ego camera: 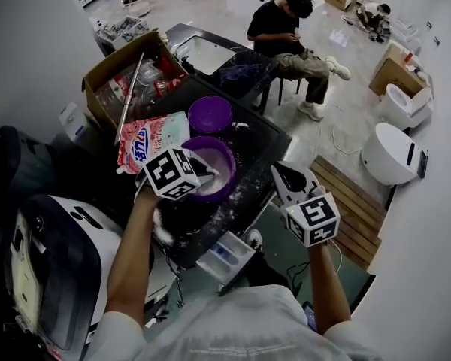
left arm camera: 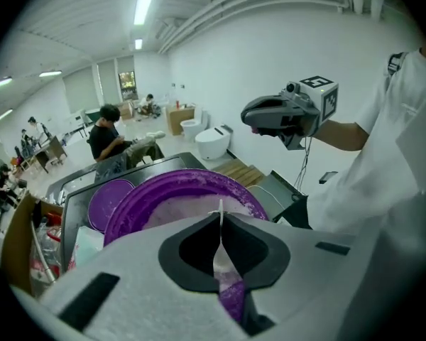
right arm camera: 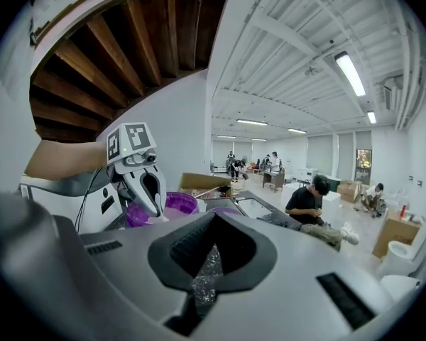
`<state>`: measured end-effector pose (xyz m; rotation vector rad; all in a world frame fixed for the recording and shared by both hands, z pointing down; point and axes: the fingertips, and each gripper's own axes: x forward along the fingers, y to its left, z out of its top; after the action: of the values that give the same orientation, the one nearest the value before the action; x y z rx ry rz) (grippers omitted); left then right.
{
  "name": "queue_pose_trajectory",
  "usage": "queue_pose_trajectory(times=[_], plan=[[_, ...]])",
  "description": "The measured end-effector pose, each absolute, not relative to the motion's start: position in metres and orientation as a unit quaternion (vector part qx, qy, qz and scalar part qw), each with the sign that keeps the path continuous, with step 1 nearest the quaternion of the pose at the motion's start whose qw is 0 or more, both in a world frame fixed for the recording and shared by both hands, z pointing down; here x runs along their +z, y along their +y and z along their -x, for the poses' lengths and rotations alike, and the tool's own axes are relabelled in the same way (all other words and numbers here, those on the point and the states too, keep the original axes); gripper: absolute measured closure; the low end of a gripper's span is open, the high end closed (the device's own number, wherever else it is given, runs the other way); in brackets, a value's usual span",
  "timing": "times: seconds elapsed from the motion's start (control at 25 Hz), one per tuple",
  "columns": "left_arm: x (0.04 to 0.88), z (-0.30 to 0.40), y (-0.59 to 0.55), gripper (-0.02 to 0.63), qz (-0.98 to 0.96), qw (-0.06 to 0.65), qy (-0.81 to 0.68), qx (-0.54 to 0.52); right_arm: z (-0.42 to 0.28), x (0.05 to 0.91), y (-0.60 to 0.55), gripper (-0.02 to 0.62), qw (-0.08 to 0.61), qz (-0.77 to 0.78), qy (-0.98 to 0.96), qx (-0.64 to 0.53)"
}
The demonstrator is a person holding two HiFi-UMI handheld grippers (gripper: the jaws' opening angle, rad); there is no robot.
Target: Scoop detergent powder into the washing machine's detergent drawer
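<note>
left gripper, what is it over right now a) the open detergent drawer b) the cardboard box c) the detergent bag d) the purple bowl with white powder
D: in the head view the left gripper, jaws shut on a thin white handle, sits over the purple bowl of white powder, while the detergent drawer stands open nearer the person, apart from it.
</note>
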<state>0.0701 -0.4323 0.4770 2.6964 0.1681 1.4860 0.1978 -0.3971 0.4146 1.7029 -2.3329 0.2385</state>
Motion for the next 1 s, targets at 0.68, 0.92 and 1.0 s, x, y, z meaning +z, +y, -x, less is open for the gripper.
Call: queue_pose_trajectory(times=[0.68, 0.92, 1.0], plan=[[0.478, -0.068, -0.41, 0.592, -0.85, 0.09, 0.137, 0.5, -0.207, 0.42, -0.392, 0.591, 0.124, -0.596, -0.788, 0.091], [0.468, -0.059, -0.404, 0.591, -0.851, 0.103, 0.15, 0.493, -0.208, 0.417, -0.392, 0.591, 0.121, -0.599, -0.786, 0.09], [0.466, -0.055, -0.403, 0.591, -0.851, 0.109, 0.15, 0.491, -0.207, 0.417, -0.393, 0.591, 0.12, -0.599, -0.787, 0.09]])
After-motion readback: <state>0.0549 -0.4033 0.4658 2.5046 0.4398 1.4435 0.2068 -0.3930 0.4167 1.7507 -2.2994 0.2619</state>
